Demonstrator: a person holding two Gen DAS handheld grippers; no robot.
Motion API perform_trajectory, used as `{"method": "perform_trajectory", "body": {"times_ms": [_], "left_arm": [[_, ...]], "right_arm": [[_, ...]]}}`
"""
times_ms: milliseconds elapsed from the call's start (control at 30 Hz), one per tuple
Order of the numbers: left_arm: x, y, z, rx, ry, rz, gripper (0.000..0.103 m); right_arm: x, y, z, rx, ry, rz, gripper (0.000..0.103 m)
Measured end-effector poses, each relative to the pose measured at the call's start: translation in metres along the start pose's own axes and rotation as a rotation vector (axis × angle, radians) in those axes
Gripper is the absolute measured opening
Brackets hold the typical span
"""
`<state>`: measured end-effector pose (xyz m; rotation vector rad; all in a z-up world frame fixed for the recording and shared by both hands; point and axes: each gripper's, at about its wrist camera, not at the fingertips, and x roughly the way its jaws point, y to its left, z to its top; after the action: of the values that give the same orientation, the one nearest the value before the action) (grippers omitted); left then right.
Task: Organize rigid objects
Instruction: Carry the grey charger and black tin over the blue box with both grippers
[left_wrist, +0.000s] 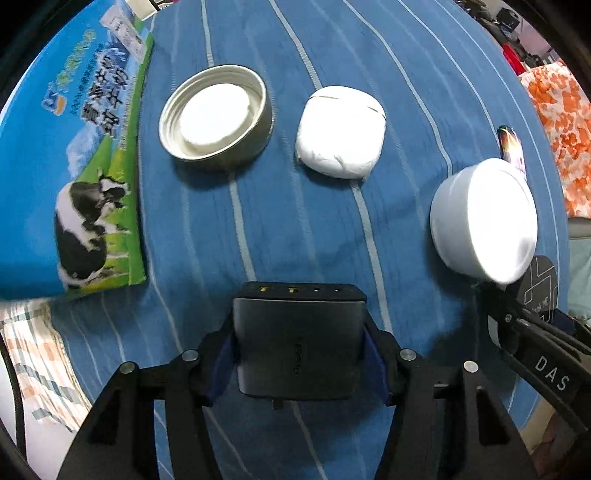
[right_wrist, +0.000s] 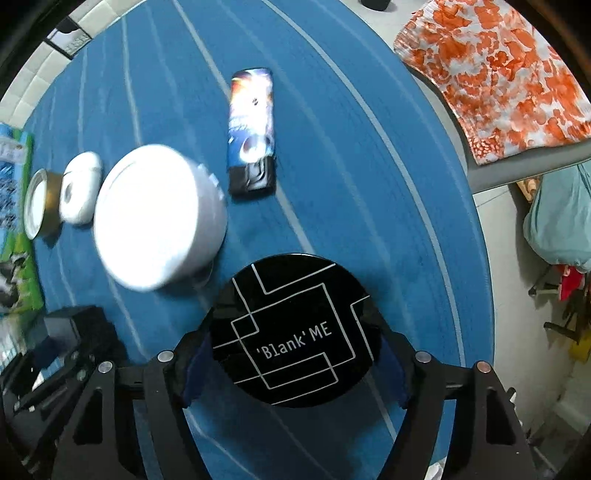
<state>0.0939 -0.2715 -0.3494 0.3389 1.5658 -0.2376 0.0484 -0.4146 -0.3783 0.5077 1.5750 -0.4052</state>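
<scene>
My left gripper (left_wrist: 299, 354) is shut on a dark grey charger block (left_wrist: 299, 343) with ports on its far face, held over the blue striped cloth (left_wrist: 295, 221). My right gripper (right_wrist: 295, 365) is shut on a round black compact (right_wrist: 295, 328) marked 'Blank' ME. Ahead lie a metal jar lid (left_wrist: 216, 116), a white rounded case (left_wrist: 340, 131) and a white round jar (left_wrist: 484, 218); the jar also shows in the right wrist view (right_wrist: 155, 218). A dark printed slim box (right_wrist: 252, 131) lies farther back.
A blue-green milk powder bag with a cow (left_wrist: 77, 158) lies at the left of the cloth. An orange-white patterned cloth (right_wrist: 498, 74) lies on a grey surface to the right. A teal bundle (right_wrist: 561, 221) and floor clutter sit beyond the table's right edge.
</scene>
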Motion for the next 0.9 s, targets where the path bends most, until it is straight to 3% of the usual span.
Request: {"method": "perform_trajectory", "body": {"times_ms": [300, 567, 667, 900], "left_arm": [[-0.036, -0.001, -0.024, 0.041, -0.079, 0.019, 0.056], [-0.087, 0.012, -0.038, 0.001, -0.169, -0.035, 0.056], [-0.114, 0.029, -0.041, -0.025, -0.219, -0.063, 0.056], [-0.146, 0.127, -0.055, -0.108, -0.302, -0.062, 0.056]], "right_arm": [[-0.036, 0.042, -0.034, -0.123, -0.076, 0.017, 0.077], [-0.089, 0.077, -0.041, -0.224, -0.159, 0.051, 0.077], [-0.110, 0.100, -0.044, -0.268, -0.199, 0.048, 0.077], [-0.154, 0.155, -0.059, -0.345, -0.266, 0.124, 0.077]]}}
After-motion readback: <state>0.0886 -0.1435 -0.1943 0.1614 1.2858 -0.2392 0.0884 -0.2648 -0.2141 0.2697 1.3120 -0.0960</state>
